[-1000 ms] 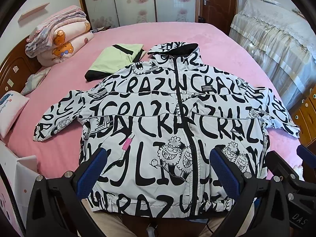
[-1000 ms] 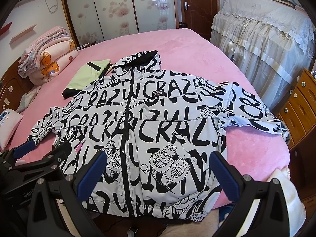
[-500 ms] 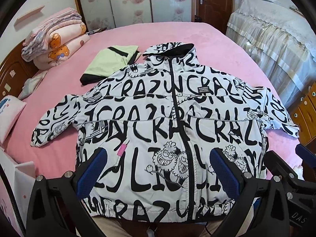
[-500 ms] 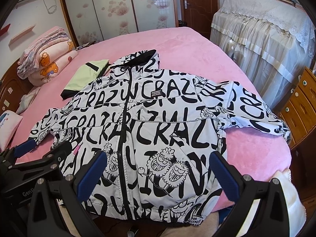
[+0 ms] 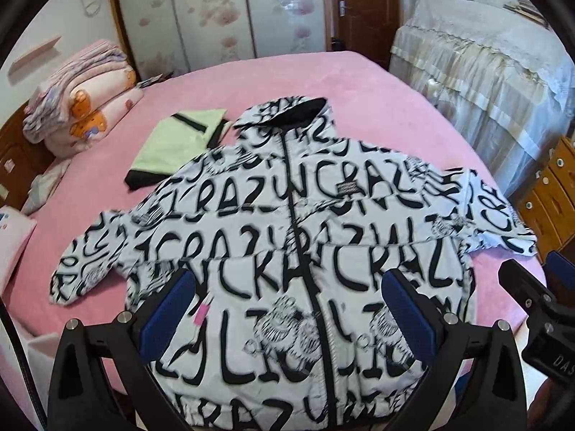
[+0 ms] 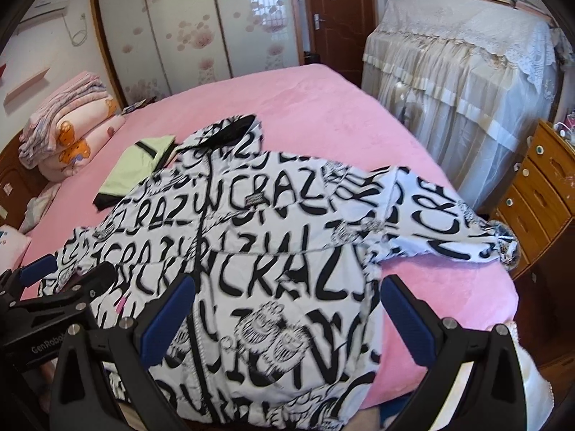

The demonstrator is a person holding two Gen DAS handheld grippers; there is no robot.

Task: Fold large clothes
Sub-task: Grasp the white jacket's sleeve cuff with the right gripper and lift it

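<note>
A large white hooded jacket [image 5: 287, 237] [image 6: 273, 244] covered in black lettering lies face up and zipped on the pink bed [image 5: 323, 82] [image 6: 316, 107], both sleeves spread sideways. My left gripper [image 5: 287, 316] hovers open above the jacket's lower front, with nothing between its blue pads. My right gripper [image 6: 287, 316] also stands open over the lower right part of the jacket, holding nothing. The right sleeve [image 6: 449, 222] reaches the bed's right edge. Each gripper shows at the side of the other's view.
A folded light green garment [image 5: 176, 147] [image 6: 136, 168] lies beside the jacket's left shoulder. Stacked pink quilts [image 5: 79, 97] sit at the far left. A lace-covered piece of furniture [image 6: 460, 72] and a wooden dresser [image 6: 539, 194] stand to the right of the bed.
Both cameras have tilted up and moved slightly forward, so the jacket sits lower in each view and more of the room shows. The jacket itself has not moved.
</note>
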